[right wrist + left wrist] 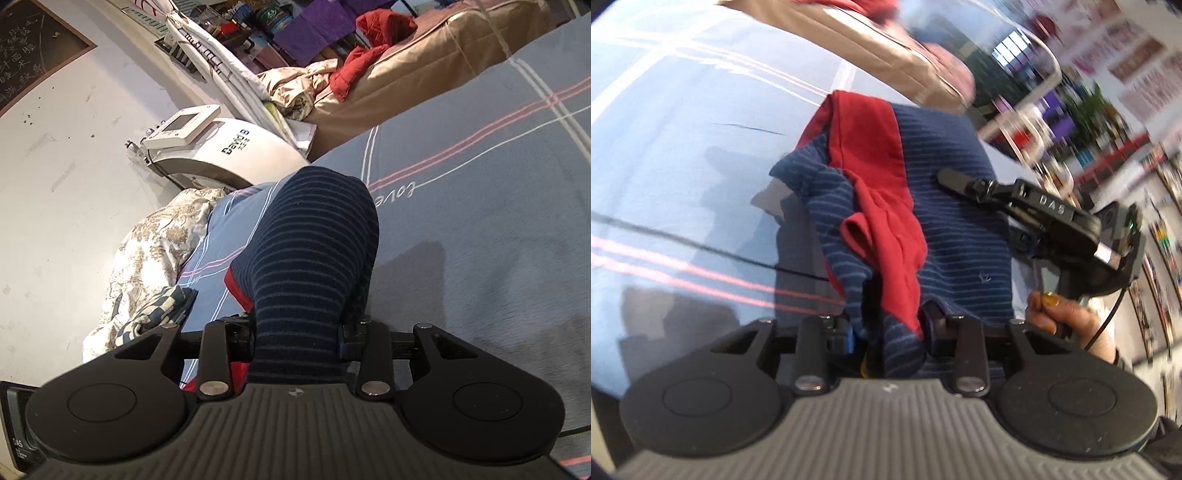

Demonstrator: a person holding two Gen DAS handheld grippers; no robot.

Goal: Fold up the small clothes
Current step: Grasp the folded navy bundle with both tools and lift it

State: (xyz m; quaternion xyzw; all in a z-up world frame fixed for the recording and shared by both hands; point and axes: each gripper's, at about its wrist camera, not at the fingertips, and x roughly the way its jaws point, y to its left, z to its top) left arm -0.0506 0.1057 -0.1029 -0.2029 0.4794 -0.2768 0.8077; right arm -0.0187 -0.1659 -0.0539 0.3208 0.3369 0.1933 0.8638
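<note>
A small navy striped garment with red lining [953, 221] hangs lifted above the blue bed sheet [683, 147]. My left gripper [890, 325] is shut on a bunched edge of it, and the cloth hides the fingertips. In the left wrist view my right gripper [960, 181] grips the garment's far right side, with a person's hand [1063, 317] on its handle. In the right wrist view the striped garment [310, 251] drapes up over my right gripper [299, 332], whose jaws are closed on the fabric, and a strip of the red lining [240, 291] shows at the left.
The sheet [480, 221] has pink and white lines. To the left lie a floral quilt [155, 243] and a checked cloth [159, 310]. A white machine [229, 147] stands by the wall. Beyond it, red clothes [369, 48] lie on a tan mattress [424, 74].
</note>
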